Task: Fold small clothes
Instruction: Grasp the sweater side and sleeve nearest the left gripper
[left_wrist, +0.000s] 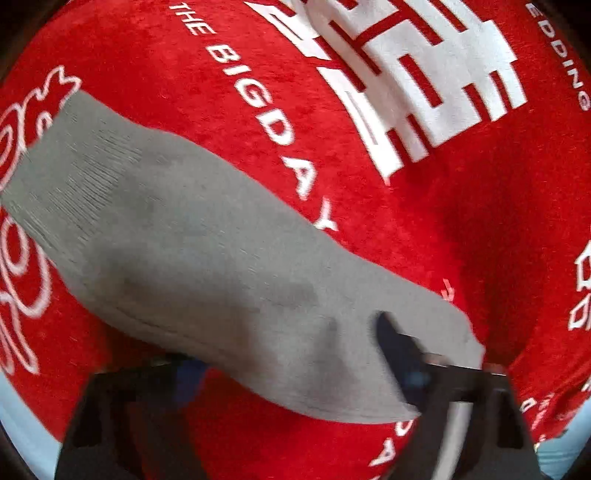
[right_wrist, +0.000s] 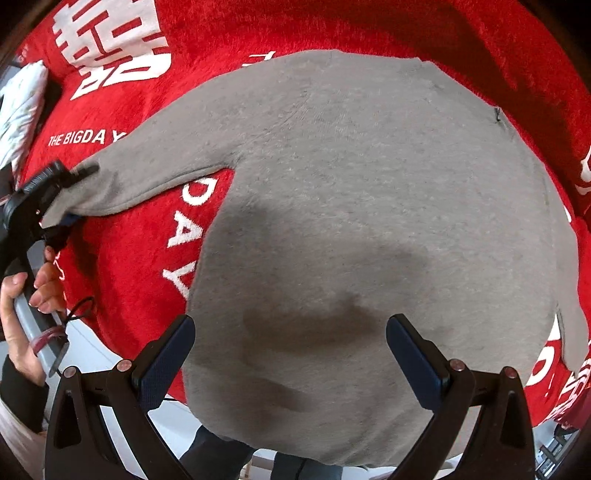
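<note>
A small grey sweater (right_wrist: 369, 184) lies spread on a red blanket (right_wrist: 122, 240) with white lettering. Its left sleeve (left_wrist: 184, 229) stretches out to the side. My left gripper (left_wrist: 286, 343) stands at the cuff: the fabric runs over one finger and under the other, and a wide gap stays between the pads. In the right wrist view the left gripper (right_wrist: 83, 194) straddles the same cuff end. My right gripper (right_wrist: 290, 321) hangs open, pointing down over the sweater's lower body, with nothing pinched.
A person's hand (right_wrist: 22, 295) holds the left gripper's handle at the left edge. A white crumpled cloth (right_wrist: 22, 103) lies beyond the blanket at the upper left. Pale surface (right_wrist: 92, 350) shows past the blanket's near edge.
</note>
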